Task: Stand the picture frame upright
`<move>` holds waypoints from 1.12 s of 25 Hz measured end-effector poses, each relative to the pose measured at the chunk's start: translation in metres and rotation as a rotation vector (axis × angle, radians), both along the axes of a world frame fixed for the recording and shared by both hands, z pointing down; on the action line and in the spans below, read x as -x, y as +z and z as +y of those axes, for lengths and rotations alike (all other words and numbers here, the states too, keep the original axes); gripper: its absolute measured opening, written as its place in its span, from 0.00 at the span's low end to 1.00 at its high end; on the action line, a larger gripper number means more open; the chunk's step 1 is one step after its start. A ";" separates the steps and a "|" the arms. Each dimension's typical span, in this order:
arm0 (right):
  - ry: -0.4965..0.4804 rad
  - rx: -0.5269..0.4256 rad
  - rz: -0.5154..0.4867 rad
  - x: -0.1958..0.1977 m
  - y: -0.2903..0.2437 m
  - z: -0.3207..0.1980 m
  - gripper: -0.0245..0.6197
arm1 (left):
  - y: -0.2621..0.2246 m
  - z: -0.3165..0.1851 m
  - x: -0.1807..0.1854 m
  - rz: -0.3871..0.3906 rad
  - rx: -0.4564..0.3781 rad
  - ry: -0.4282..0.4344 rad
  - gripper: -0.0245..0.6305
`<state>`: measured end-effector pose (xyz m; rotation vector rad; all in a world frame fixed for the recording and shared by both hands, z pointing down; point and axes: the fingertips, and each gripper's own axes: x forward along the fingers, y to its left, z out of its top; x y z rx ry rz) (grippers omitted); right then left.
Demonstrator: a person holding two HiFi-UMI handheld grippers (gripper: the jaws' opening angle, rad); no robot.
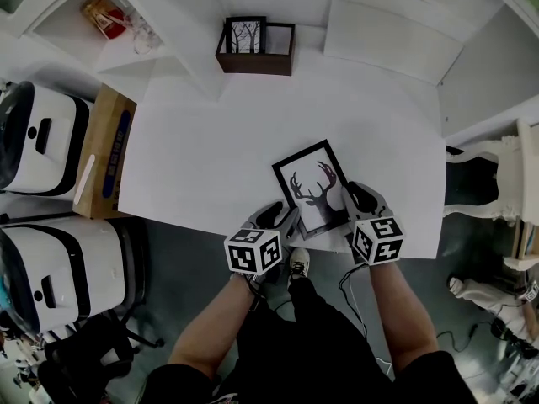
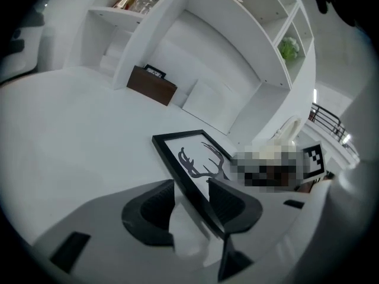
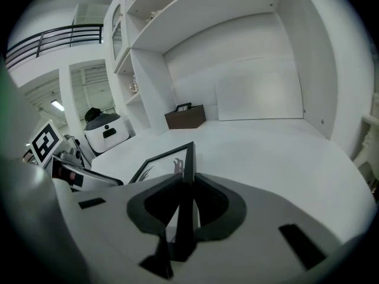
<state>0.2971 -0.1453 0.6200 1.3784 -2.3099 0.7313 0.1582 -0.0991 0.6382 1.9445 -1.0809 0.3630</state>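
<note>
Jaws of right gripper (image 3: 183, 201) are clamped on the thin right edge of the picture frame (image 1: 312, 188). Jaws of left gripper (image 2: 192, 203) stand wide w/ the frame's left edge betw. them, not pinched. Frame sits at near edge of white table (image 1: 210, 133), deer print facing up, not yet upright. Step, as I read it: start of the tip-up, right side doing the holding. Next move prob. needs left to grip or brace, then swing top edge up w/o the base sliding off. Both forearms reach in from near side, grippers angled fwd & down, marker cubes on top.
</note>
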 end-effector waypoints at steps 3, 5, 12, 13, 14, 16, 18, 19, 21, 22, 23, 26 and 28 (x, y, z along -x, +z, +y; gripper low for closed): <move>0.009 0.005 -0.009 0.001 -0.003 0.000 0.12 | 0.002 0.009 -0.001 0.107 0.091 -0.057 0.30; 0.016 0.009 -0.018 0.000 -0.005 -0.001 0.12 | 0.006 0.018 -0.003 0.188 0.160 -0.098 0.31; 0.035 0.027 -0.048 0.002 -0.009 -0.005 0.12 | 0.006 0.030 -0.021 0.357 0.242 -0.116 0.31; 0.039 0.036 -0.059 0.003 -0.009 -0.005 0.12 | 0.005 0.029 -0.024 0.395 0.254 -0.123 0.31; 0.041 0.042 -0.069 0.004 -0.010 -0.005 0.12 | 0.003 0.028 -0.026 0.433 0.262 -0.134 0.31; 0.044 0.049 -0.082 0.006 -0.010 -0.006 0.12 | 0.001 0.022 -0.025 0.498 0.270 -0.159 0.31; 0.052 0.060 -0.102 0.004 -0.010 -0.007 0.12 | 0.000 0.018 -0.024 0.541 0.271 -0.169 0.31; 0.059 0.069 -0.117 0.003 -0.010 -0.008 0.12 | 0.000 0.016 -0.023 0.550 0.270 -0.166 0.30; 0.069 0.081 -0.142 0.000 -0.009 -0.008 0.12 | 0.000 0.014 -0.022 0.553 0.264 -0.152 0.25; 0.071 0.083 -0.149 -0.001 -0.009 -0.008 0.12 | 0.000 0.013 -0.022 0.553 0.260 -0.144 0.23; 0.072 0.085 -0.156 -0.002 -0.009 -0.007 0.12 | -0.002 0.013 -0.022 0.559 0.256 -0.138 0.22; 0.085 0.100 -0.199 -0.006 -0.008 -0.007 0.12 | -0.012 0.012 -0.024 0.636 0.237 -0.121 0.22; 0.098 0.121 -0.238 -0.010 -0.006 -0.007 0.12 | -0.019 0.012 -0.024 0.711 0.230 -0.115 0.20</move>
